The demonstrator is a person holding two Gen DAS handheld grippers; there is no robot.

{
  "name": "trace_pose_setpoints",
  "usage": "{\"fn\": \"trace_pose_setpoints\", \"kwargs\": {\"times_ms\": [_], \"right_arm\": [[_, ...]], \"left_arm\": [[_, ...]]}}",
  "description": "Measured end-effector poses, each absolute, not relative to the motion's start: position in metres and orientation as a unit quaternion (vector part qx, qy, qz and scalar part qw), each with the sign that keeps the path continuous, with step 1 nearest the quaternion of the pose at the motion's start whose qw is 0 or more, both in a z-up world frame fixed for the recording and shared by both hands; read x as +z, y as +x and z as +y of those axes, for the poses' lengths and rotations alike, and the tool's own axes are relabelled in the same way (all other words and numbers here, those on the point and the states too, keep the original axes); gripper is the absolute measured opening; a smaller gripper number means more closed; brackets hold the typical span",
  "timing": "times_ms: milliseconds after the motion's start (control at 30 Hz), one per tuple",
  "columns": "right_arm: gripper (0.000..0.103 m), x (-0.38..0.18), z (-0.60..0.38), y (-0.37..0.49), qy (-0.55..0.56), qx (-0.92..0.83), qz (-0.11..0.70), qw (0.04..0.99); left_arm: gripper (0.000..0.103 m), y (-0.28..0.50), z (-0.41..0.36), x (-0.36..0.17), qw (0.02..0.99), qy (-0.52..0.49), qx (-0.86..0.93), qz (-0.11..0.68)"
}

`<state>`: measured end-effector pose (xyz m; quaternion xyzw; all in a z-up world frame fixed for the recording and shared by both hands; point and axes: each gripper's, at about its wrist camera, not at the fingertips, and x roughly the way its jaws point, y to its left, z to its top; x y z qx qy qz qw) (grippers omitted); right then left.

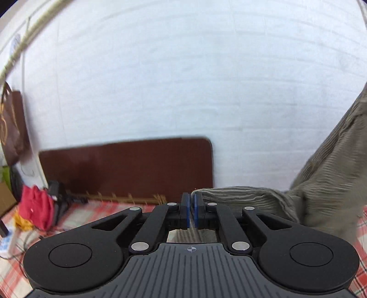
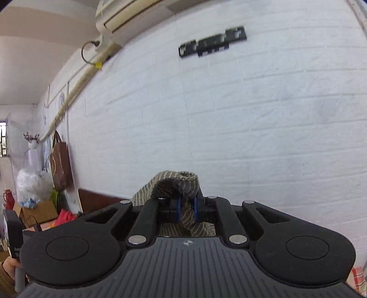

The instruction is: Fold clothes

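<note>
**A:** What does each wrist view give you that the other doesn't?

**B:** From the left wrist I see the left gripper (image 1: 192, 212) with its blue pads drawn together. The ribbed olive-grey garment (image 1: 325, 183) starts at the fingertips, runs off to the right and climbs up the right edge of the picture, lifted clear of the red-checked bedcover (image 1: 75, 215). Whether an edge of it sits between those pads I cannot tell. From the right wrist I see the right gripper (image 2: 186, 211) clamped on a bunched fold of the same cloth (image 2: 176, 183), which humps over the fingertips and hangs down between the fingers.

**A:** How does the cloth look?

**B:** Fine corduroy-like ribs, rumpled and slack; I can't tell what kind of garment it is.

**A:** Anything around it?

**B:** A dark brown board (image 1: 128, 169) leans on the white brick wall (image 1: 183, 80), and a red cloth heap (image 1: 35, 206) lies at the far left of the bed. The right view adds an air conditioner (image 2: 119, 13) up high, a brown bag (image 2: 60, 167) hanging on the wall, and a hand (image 2: 10, 267) at the lower left.
</note>
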<state>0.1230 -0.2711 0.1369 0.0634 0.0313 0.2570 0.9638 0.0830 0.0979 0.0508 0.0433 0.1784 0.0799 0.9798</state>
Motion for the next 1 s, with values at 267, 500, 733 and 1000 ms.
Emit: {"fn": "trace_pose_setpoints", "kwargs": {"times_ms": [267, 500, 733, 1000], "right_arm": [[0.011, 0.123, -0.26, 0.121, 0.051, 0.259, 0.062, 0.963], [0.011, 0.065, -0.234, 0.147, 0.039, 0.234, 0.187, 0.953], [0.012, 0.06, -0.217, 0.159, 0.043, 0.236, 0.196, 0.951], [0.012, 0.06, -0.203, 0.162, 0.034, 0.238, 0.203, 0.949]], "left_arm": [[0.018, 0.119, 0.091, -0.01, 0.953, 0.089, 0.059, 0.284], [0.062, 0.119, 0.061, -0.082, 0.917, 0.201, 0.05, 0.341], [0.083, 0.038, 0.036, -0.022, 0.961, 0.114, -0.069, 0.242], [0.085, 0.018, -0.06, -0.047, 0.96, 0.135, -0.149, 0.195]]}}
